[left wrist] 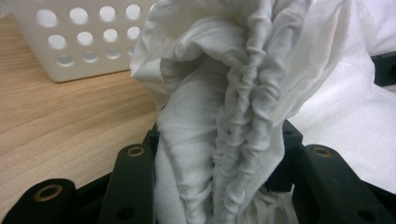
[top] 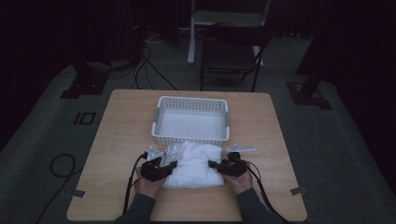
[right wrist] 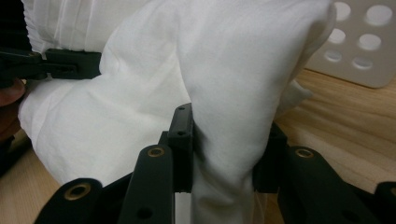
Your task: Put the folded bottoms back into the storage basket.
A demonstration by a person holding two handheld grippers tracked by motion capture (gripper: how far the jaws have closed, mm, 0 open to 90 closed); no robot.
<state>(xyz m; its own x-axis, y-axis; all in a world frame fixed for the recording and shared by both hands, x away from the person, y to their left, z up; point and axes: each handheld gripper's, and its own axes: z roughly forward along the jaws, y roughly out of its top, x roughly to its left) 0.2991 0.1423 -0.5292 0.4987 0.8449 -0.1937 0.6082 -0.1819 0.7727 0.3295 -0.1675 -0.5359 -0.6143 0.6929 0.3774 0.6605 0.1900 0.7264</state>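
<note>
Cloth [top: 195,164], white and bunched into a soft heap, lies on the desk [top: 116,140] just in front of the white basket [top: 191,120], its far edge about touching the basket's near wall. The person has a tool on each side of it. The left tool [top: 164,164] is clamped on a thick gathered fold at the heap's left edge; in the left gripper view the crinkled fabric [left wrist: 224,135] stands up between the two black jaws, pinched tight. The right tool [top: 217,165] is clamped on the right edge in the same way, and the right gripper view shows a smooth fold [right wrist: 224,140] squeezed between its jaws.

So, as I read it, the grasping is done: both sides are held. What looks left is nearly everything else. Most of the cloth sits on the wood; only the pinched folds stand up from it. The basket is empty, its perforated walls and pale floor bare. If the aim is to get the cloth into the basket, the lift, the short carry forward over the near rim and the release are all not yet done. If it is folding instead, no neat fold shows either.
</note>
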